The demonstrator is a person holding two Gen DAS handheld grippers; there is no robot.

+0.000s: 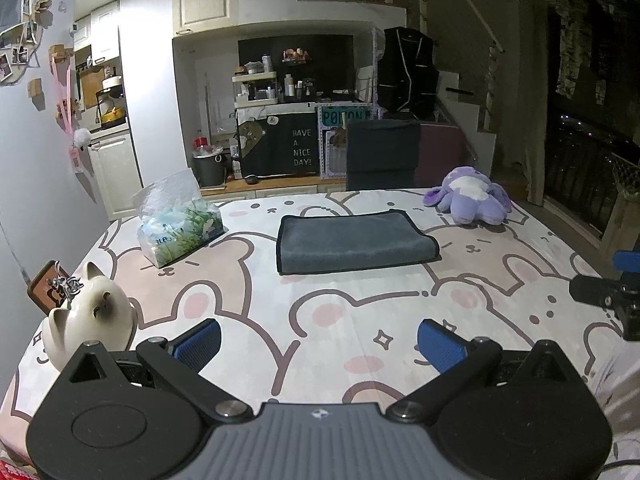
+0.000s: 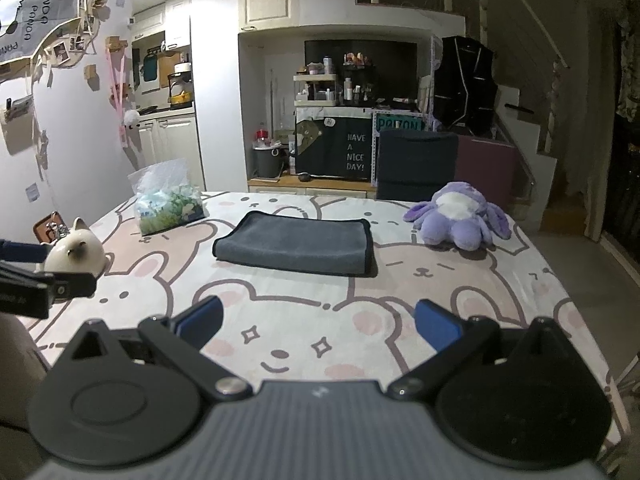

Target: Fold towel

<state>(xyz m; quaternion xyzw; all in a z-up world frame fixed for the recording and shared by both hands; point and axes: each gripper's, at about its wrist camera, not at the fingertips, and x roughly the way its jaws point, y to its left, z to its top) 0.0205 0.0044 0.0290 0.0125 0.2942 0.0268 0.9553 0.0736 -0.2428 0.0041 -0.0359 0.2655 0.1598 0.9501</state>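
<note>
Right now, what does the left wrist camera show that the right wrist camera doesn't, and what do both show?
Only the left wrist view shows the right gripper entering at its right edge, plus the dark window. Only the right wrist view shows the left gripper entering at its left edge, plus the panda wall poster. Both show the grey towel lying folded on the bunny tablecloth, the tissue pack, purple plush and white cat figurine, with grippers open and empty.
</note>
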